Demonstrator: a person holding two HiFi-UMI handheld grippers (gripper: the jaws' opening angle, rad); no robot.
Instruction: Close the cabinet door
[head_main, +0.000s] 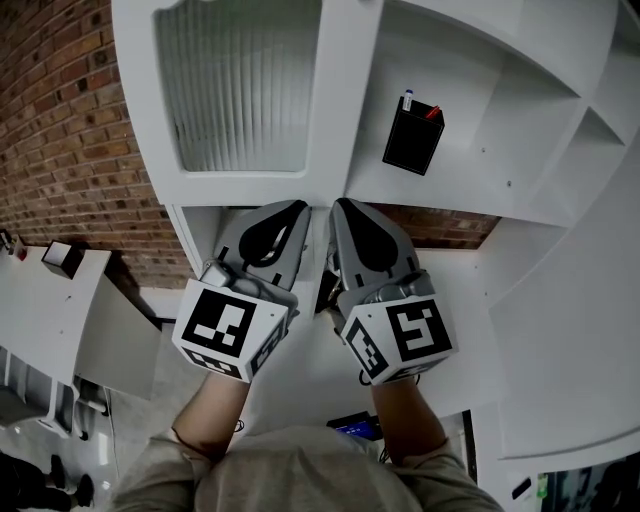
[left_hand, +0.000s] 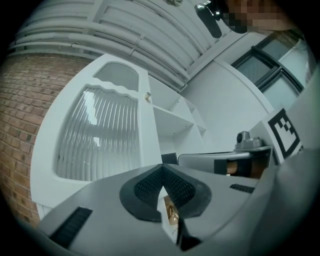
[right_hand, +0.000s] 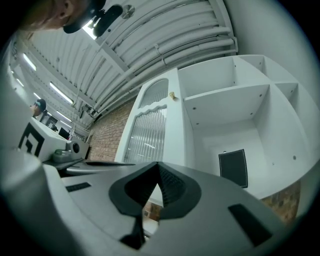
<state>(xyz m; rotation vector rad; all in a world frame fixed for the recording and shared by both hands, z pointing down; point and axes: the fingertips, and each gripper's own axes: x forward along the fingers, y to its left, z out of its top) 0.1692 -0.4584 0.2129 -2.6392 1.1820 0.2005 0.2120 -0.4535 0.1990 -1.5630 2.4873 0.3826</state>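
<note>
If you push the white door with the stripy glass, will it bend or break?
It probably won't bend: the door looks thick and solid, so it should swing as one stiff piece. Its ribbed pane looks like glass, so slamming might crack it.

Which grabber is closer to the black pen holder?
Right. The right gripper sits below and left of the pen holder; the left gripper lies further left, beneath the glass door.
</note>
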